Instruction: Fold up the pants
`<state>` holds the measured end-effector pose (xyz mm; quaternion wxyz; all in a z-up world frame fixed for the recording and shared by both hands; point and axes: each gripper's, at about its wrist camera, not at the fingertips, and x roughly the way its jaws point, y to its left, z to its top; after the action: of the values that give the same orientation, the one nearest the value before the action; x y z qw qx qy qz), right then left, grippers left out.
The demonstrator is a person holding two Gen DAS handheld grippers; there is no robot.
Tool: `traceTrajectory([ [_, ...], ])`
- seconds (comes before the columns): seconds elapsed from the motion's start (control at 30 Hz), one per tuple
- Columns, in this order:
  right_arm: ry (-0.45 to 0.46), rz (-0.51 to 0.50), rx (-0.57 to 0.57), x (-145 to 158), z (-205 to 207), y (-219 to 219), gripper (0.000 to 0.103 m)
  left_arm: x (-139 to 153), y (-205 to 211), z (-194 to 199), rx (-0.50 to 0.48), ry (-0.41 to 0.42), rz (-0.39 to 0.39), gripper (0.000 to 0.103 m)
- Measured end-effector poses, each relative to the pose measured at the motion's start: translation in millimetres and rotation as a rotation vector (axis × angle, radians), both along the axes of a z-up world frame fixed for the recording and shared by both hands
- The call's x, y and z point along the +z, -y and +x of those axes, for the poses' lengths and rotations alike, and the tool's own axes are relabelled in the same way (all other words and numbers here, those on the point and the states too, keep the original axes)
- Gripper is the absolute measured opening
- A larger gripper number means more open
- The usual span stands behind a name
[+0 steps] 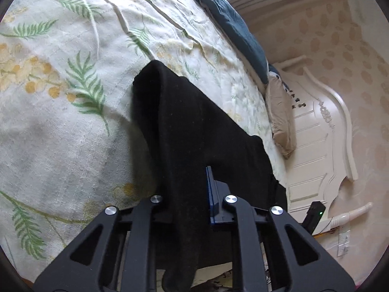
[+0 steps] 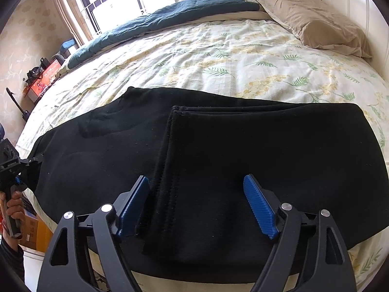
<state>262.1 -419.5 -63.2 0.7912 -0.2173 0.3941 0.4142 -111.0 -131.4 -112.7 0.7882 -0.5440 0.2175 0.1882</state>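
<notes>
pants point(image 2: 218, 146): matt black knit cloth, faintly fuzzy
bedsheet point(image 2: 218, 56): creased printed cotton-like cloth
pillow point(image 2: 321, 22): tan cloth, wrinkled
right gripper point(image 2: 197, 204): matt black plastic, ribbed blue pads point(image 2: 260, 209), shiny metal rivets
headboard point(image 1: 313, 131): glossy cream painted wood

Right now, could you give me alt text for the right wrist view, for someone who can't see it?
Black pants, with one end folded over the rest, lie across a floral bedsheet. The open right gripper hovers above them, its blue pads spread apart. A tan pillow and blue quilt lie beyond.
</notes>
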Motion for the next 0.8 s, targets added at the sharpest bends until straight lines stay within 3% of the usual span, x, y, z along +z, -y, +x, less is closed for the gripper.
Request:
traceTrajectory([
  [0.23, -0.021, 0.028, -0.001, 0, 2, 2, 0.085, 27, 8, 3, -0.003, 0.033, 0.058, 0.014],
  [0.5, -0.074, 0.108, -0.016, 7, 4, 13, 0.085, 97, 33, 37, -0.057, 0.043, 0.205, 0.013],
  [0.8, -0.105, 0.164, -0.037, 17, 7, 36, 0.085, 154, 83, 119, -0.165, -0.09, 0.397, 0.012],
])
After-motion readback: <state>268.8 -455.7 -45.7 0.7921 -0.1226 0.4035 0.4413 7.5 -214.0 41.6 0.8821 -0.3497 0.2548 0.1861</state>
